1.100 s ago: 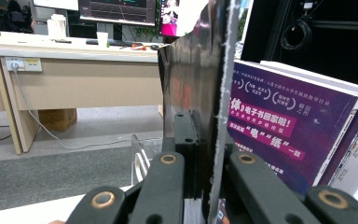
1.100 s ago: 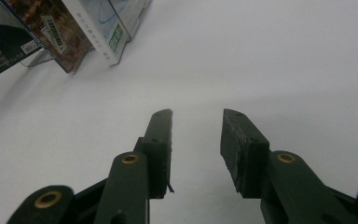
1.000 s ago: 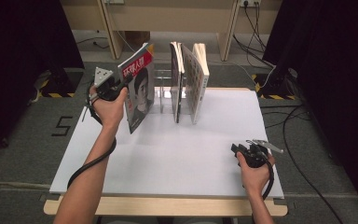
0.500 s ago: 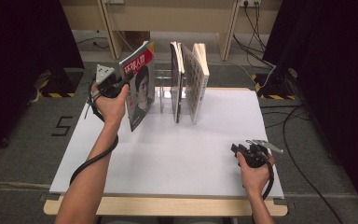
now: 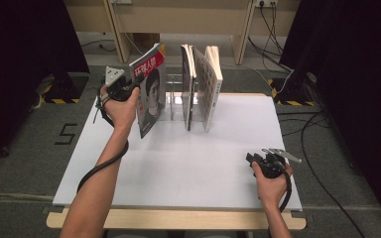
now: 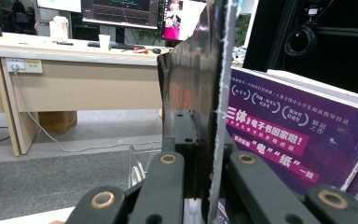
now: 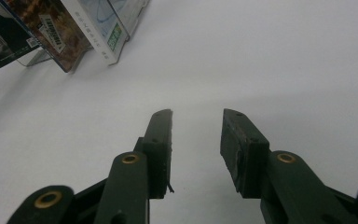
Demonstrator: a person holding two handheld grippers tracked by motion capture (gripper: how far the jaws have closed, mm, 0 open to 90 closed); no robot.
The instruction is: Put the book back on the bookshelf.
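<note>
The magazine (image 5: pixel 149 94) with the red masthead and a portrait on its cover is held upright and tilted just left of the clear rack (image 5: pixel 176 101), its lower corner close to the white table (image 5: pixel 188 163); whether it touches I cannot tell. The left gripper (image 5: pixel 129 89) is clamped on its left edge, the jaws pressed together on the thin sheaf of pages, as the left gripper view shows. To do this step well, I judge the magazine should stay vertical and parallel to the 2 books (image 5: pixel 201 84) standing in the rack to its right, then be guided squarely into the free slot without bending. The right gripper (image 5: pixel 253 159) rests near the table's front right corner, well away from the rack, jaws apart and empty.
</note>
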